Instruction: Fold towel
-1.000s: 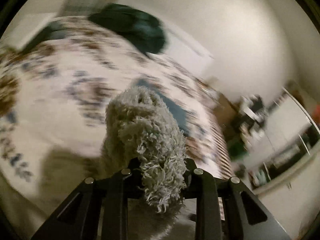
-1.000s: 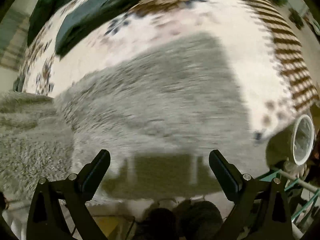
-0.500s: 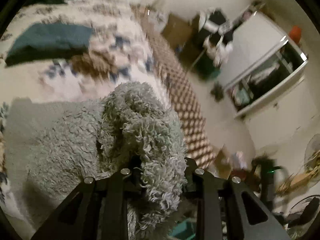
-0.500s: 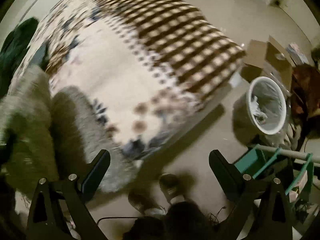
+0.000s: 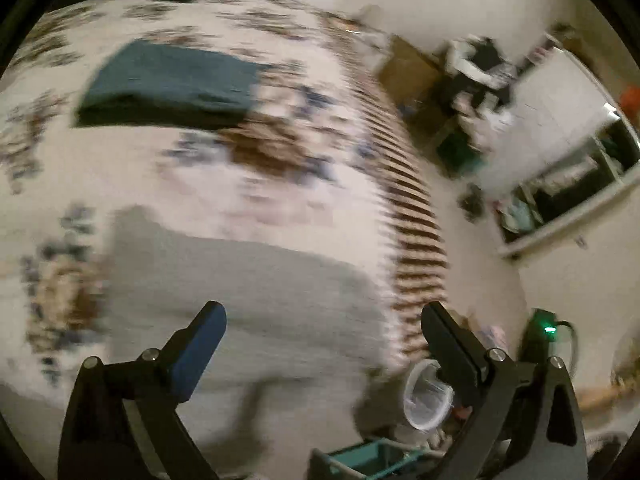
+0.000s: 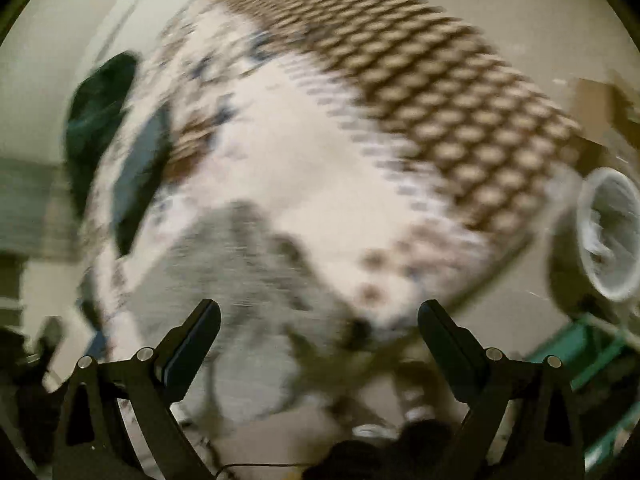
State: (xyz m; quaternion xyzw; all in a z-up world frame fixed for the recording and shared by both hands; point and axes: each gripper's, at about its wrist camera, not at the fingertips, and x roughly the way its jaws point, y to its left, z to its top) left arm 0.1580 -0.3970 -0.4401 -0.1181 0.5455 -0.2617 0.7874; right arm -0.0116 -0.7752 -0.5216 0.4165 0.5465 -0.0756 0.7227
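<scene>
The grey shaggy towel (image 5: 240,296) lies flat on the patterned bedspread (image 5: 248,184), near the bed's front edge. My left gripper (image 5: 322,336) hovers above it, open, with nothing between its fingers. In the right wrist view the same towel (image 6: 232,264) shows blurred at lower left, on the bedspread (image 6: 340,160). My right gripper (image 6: 318,332) is open and empty too, over the towel's near end and the bed's edge. Both views are smeared by motion.
A folded dark teal cloth (image 5: 168,84) lies further back on the bed, with a dark green heap (image 6: 100,108) behind it. A white-lined bin (image 6: 612,232) and a teal frame (image 6: 580,344) stand on the floor to the right. Cluttered furniture (image 5: 476,80) lines the far wall.
My left gripper was shut on a bunch of the grey towel; now it is open and the towel lies flat on the bed. The right gripper stayed open while swinging about.
</scene>
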